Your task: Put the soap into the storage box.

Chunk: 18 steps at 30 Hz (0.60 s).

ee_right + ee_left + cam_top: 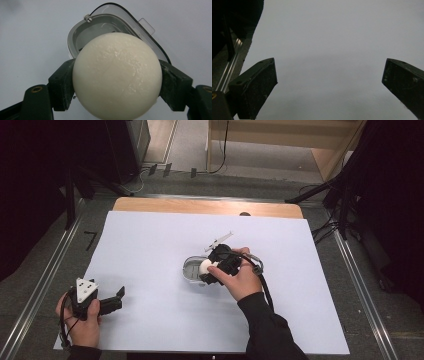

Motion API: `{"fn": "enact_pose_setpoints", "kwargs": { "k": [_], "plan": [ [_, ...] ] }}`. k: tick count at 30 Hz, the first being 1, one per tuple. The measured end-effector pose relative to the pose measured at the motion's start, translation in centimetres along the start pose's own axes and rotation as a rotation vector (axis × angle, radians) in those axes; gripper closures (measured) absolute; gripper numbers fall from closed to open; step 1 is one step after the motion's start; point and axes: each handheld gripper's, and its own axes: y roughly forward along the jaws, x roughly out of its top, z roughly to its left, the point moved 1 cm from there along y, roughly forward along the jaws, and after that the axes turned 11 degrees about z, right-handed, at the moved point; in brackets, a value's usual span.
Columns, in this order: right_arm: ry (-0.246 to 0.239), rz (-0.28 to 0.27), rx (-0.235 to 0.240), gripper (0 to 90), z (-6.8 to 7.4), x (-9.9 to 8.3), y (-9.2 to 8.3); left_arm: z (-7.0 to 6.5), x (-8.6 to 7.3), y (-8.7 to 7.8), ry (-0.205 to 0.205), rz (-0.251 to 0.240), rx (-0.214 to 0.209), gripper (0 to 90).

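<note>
Right claw (117, 82) grips a white ball (117, 75) just above the open grey case (75, 37) mid tabletop (150, 240); left claw (329, 77) gapes wide near the front-left edge, bare sheet around

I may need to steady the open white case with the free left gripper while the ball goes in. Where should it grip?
Judging from the pictures, take the case by its near rim wall, coming in from its left side, away from the right gripper and ball. The wall is thin and upright, so open jaws could straddle it; the clear lid looks flimsier.
</note>
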Motion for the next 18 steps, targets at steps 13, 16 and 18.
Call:
{"fn": "enact_pose_setpoints", "kwargs": {
  "k": [13, 16, 18],
  "plan": [
    [0.007, 0.006, 0.013, 25.2, 0.2, 0.6, 0.8, 0.0, 0.0, 0.0, 0.002, -0.001, 0.001, 0.2],
    [0.004, 0.011, 0.012, 25.2, 0.2, 0.6, 1.0, 0.0, 0.0, 0.0, 0.002, -0.001, 0.001, 0.2],
    [0.005, 0.014, 0.016, 25.2, 0.2, 0.7, 1.1, 0.0, 0.0, 0.0, 0.002, 0.0, 0.002, 0.2]
  ]
}}
